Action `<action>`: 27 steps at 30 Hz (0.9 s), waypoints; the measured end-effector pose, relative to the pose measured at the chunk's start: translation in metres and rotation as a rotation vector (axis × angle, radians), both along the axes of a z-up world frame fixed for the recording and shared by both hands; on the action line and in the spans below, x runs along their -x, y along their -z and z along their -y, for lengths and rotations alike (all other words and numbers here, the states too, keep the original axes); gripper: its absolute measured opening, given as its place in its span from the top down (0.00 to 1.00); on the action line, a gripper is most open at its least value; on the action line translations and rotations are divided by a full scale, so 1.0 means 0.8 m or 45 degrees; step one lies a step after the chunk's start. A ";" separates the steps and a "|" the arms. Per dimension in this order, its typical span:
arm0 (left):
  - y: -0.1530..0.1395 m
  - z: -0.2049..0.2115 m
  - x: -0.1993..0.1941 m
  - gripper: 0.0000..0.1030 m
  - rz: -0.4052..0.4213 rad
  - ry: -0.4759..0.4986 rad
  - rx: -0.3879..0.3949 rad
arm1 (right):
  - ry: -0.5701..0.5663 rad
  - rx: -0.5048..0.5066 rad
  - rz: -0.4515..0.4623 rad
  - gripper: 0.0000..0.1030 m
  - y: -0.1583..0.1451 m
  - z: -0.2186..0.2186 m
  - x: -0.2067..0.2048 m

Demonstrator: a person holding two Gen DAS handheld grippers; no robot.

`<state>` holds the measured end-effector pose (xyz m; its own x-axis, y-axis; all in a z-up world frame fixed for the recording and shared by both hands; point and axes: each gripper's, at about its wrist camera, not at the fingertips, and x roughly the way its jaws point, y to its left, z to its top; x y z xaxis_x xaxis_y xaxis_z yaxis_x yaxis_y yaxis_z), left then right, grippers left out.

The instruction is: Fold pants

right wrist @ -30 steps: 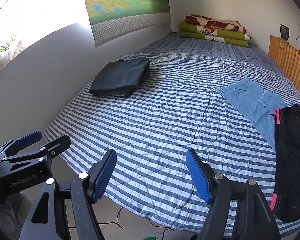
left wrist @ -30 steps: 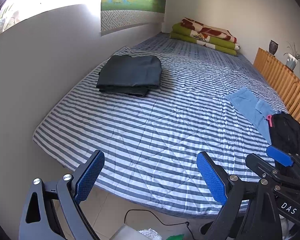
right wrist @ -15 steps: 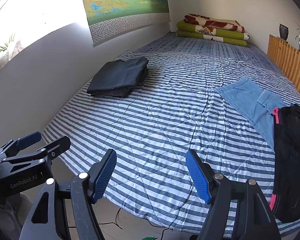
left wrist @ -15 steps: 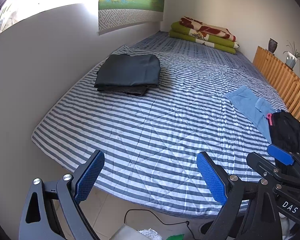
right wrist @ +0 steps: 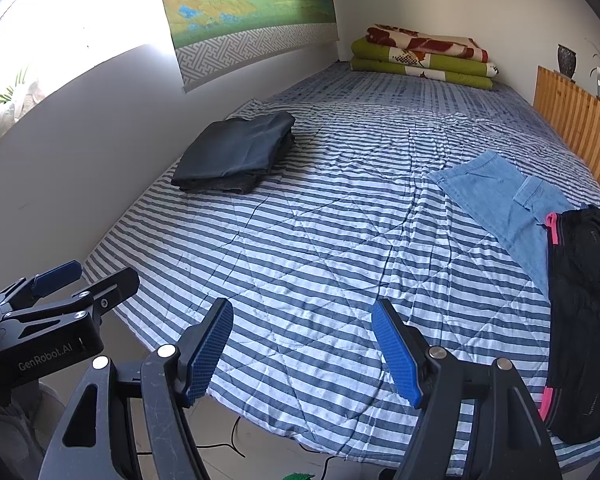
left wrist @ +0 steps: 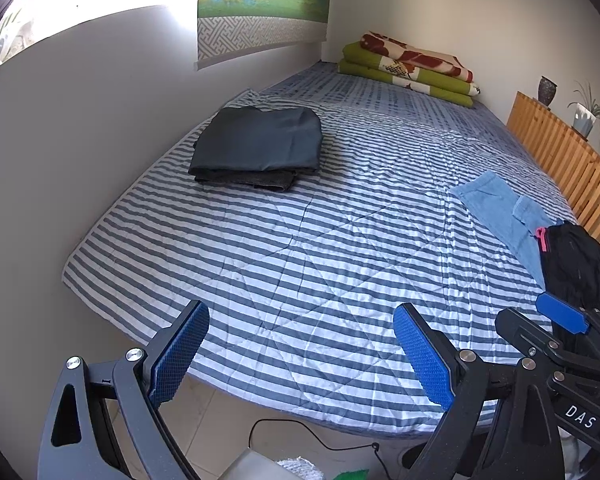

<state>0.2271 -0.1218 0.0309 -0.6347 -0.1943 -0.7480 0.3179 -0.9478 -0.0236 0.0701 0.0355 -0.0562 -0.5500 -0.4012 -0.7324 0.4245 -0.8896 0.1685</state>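
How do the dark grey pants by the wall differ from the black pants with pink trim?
The dark grey pants are folded into a neat stack; the black pants lie loose and rumpled. The grey ones sit beside the wall, the black ones at the opposite edge, overlapping blue jeans. Both rest on the striped bed.

My right gripper [right wrist: 302,350]: jaws apart, empty, above the near edge of the striped bed [right wrist: 320,240].
Left gripper [right wrist: 56,304]: near left.
Folded dark pants [right wrist: 236,152]: far left.
Light-blue jeans [right wrist: 500,200]: right, black pink-trimmed pants [right wrist: 584,312] overlapping them.
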 end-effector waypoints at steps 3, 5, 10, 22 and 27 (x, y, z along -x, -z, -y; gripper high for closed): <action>0.002 -0.001 0.001 0.07 0.004 -0.001 -0.001 | 0.000 -0.002 0.001 0.34 0.001 0.000 0.000; 0.002 -0.001 0.000 0.07 0.005 -0.002 -0.003 | 0.001 -0.003 0.003 0.34 0.002 0.001 0.000; 0.004 -0.002 0.002 0.07 0.012 -0.003 -0.010 | 0.001 -0.005 0.019 0.34 0.007 0.001 0.001; 0.009 -0.002 0.005 0.07 0.018 0.002 -0.002 | 0.005 -0.002 0.033 0.34 0.010 0.002 0.006; 0.010 0.000 0.008 0.07 0.022 0.003 -0.002 | 0.006 -0.001 0.039 0.34 0.012 0.002 0.007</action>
